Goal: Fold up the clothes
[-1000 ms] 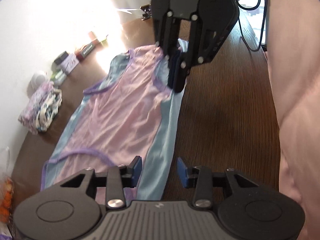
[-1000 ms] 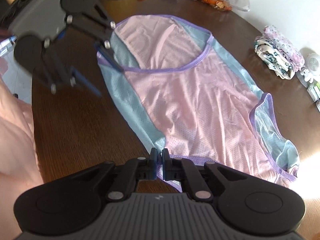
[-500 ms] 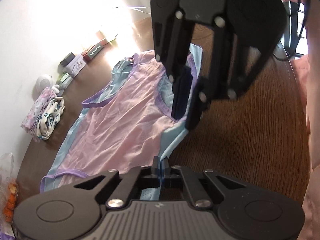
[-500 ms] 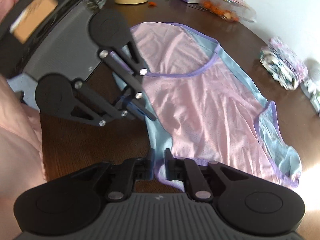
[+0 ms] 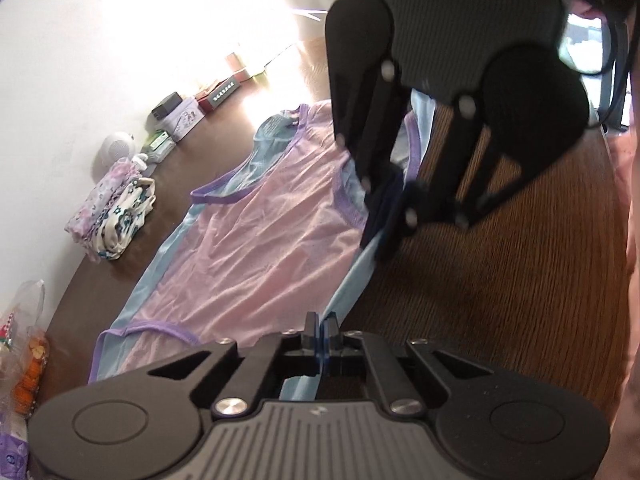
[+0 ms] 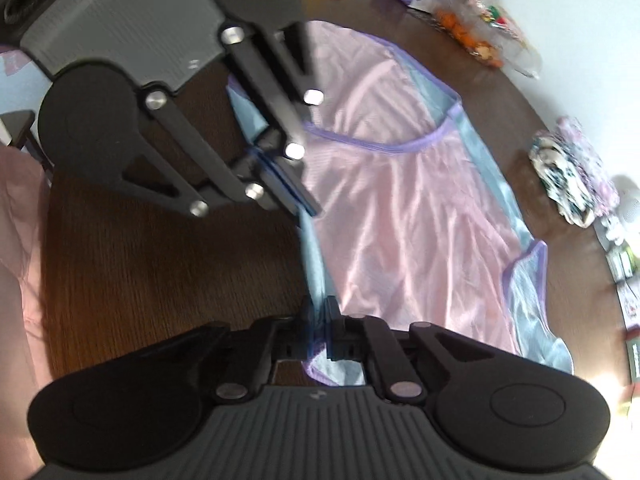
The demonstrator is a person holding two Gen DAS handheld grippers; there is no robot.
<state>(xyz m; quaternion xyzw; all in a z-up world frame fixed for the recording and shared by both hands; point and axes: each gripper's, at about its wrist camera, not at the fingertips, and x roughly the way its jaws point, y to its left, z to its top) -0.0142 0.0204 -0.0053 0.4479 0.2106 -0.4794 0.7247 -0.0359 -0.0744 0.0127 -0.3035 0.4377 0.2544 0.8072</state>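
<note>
A pink sleeveless garment (image 5: pixel 260 248) (image 6: pixel 400 220) with light blue side panels and purple trim lies flat on the dark wooden table (image 5: pixel 480 320) (image 6: pixel 160 260). My left gripper (image 5: pixel 321 328) (image 6: pixel 304 200) is shut on the garment's blue side edge near the hem end. Farther along that same edge, by the armhole, the jaws of my right gripper (image 6: pixel 320 312) (image 5: pixel 384 236) are closing, with blue fabric pinched between the pads. Each gripper hangs large and blurred in the other's view, hiding part of the garment.
A folded floral pile of clothes (image 5: pixel 112 216) (image 6: pixel 572 176) sits by the wall. Small boxes (image 5: pixel 180 116), a white round device (image 5: pixel 118 148) and a snack bag (image 5: pixel 24 352) (image 6: pixel 480 28) line the table's far edge. A person's pink sleeve (image 5: pixel 632 200) is beside the table.
My left gripper went from open to shut on the blue edge. The right gripper parted slightly and closed again on the fabric. The two grippers have drawn closer together.
</note>
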